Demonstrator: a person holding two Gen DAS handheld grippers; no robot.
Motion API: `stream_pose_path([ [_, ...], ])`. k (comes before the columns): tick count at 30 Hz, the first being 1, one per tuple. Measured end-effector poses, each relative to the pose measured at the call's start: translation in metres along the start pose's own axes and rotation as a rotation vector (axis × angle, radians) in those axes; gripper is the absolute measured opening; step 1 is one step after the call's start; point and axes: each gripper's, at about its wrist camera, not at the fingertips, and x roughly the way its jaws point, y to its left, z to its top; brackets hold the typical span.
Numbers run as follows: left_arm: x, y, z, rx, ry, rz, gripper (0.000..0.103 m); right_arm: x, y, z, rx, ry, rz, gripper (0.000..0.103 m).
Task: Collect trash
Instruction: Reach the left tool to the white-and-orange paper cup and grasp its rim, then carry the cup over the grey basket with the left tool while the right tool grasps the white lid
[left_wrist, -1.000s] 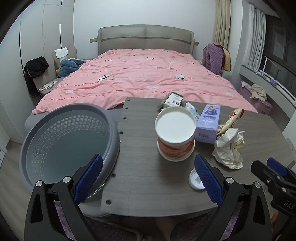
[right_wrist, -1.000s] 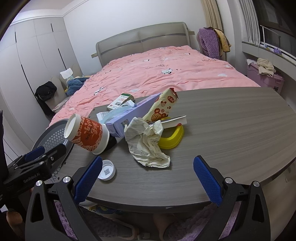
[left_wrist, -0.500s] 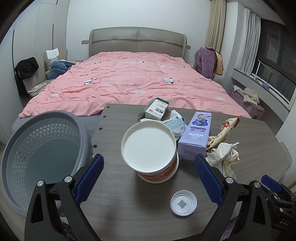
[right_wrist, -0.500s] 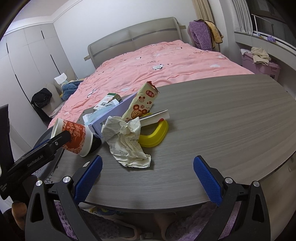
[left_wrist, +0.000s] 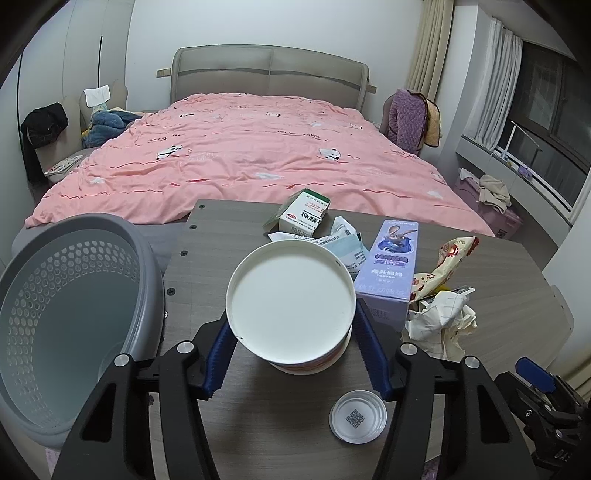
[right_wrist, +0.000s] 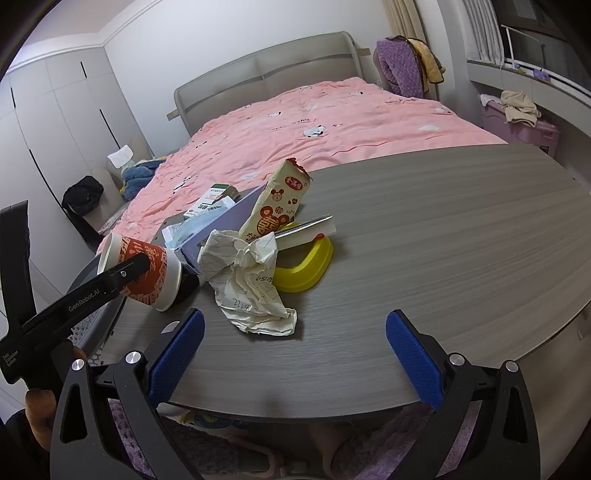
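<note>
My left gripper (left_wrist: 291, 354) is shut on a red and white paper cup (left_wrist: 290, 301), pads against both sides; the right wrist view shows the cup (right_wrist: 142, 271) tilted in its fingers. A grey perforated bin (left_wrist: 66, 317) stands left of the table. On the table lie a crumpled paper (right_wrist: 247, 278), a snack wrapper (right_wrist: 279, 206), a purple box (left_wrist: 391, 269), a green and white carton (left_wrist: 304, 216), a white lid (left_wrist: 357, 416) and a yellow dish (right_wrist: 304, 267). My right gripper (right_wrist: 293, 354) is open and empty, near the table's front edge.
The grey wooden table (right_wrist: 443, 229) stands at the foot of a pink bed (left_wrist: 240, 158). A chair with clothes (left_wrist: 410, 122) is at the bed's right. A window ledge (left_wrist: 517, 166) runs along the right wall.
My left gripper moved forward and closed on the cup, which now tilts. My right gripper stayed open and shifted slightly.
</note>
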Motion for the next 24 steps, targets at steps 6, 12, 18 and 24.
stream_pose_path([
  [6,-0.014,0.002,0.005,-0.004,-0.030,-0.004,0.058,-0.003,0.005,-0.001,-0.015,-0.002,0.002,0.097],
  [12,-0.034,0.010,0.012,-0.002,-0.071,0.021,0.058,-0.006,0.015,-0.002,-0.040,-0.003,0.010,0.097],
  [18,-0.057,0.028,0.008,0.002,-0.091,0.088,0.058,-0.006,0.040,-0.009,-0.104,0.019,0.057,0.097],
  [24,-0.070,0.059,-0.004,-0.009,-0.081,0.188,0.058,0.011,0.080,-0.024,-0.215,0.080,0.103,0.092],
])
